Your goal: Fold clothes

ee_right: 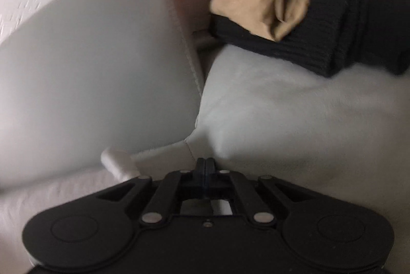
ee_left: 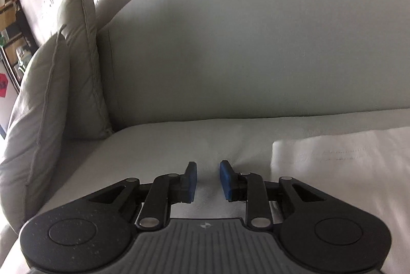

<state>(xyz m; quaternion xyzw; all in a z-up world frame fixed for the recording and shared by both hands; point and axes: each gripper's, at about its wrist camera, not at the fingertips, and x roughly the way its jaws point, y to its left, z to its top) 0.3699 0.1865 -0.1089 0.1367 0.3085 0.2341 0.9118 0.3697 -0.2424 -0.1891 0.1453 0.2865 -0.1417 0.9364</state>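
Left wrist view: my left claw point(ee_left: 207, 180) hangs over the sofa seat point(ee_left: 159, 145) with its blue pads point(ee_left: 226, 180) a little apart and nothing between them. The white cloth point(ee_left: 346, 166) lies flat on the seat to its right, looking already folded, one straight edge toward the claw but not touching it. Two cushions point(ee_left: 64, 84) lean at the far left.

In the right wrist view my right claw point(ee_right: 205, 163) is pressed together and empty, low over the seam between two seat cushions. The pile point(ee_right: 294, 4) — red on top, tan in the middle, black knit underneath — sits well beyond it at the sofa's far end.

What I worry about: the right claw would have to open before it gets to the pile, or it will only shove the heap back. The layers overlap, so a pinch at the tan cloth could drag the red or black along and tumble the lot. On the left, a careless sweep sideways could rumple the white cloth's edge.

What I cannot make out: the right view is blurred, so the garments' types and edges are guesswork. The pile runs off the top and right of the frame, and the white cloth is cut off at the right. A pale rounded thing point(ee_right: 116, 162) left of the right claw I cannot identify.
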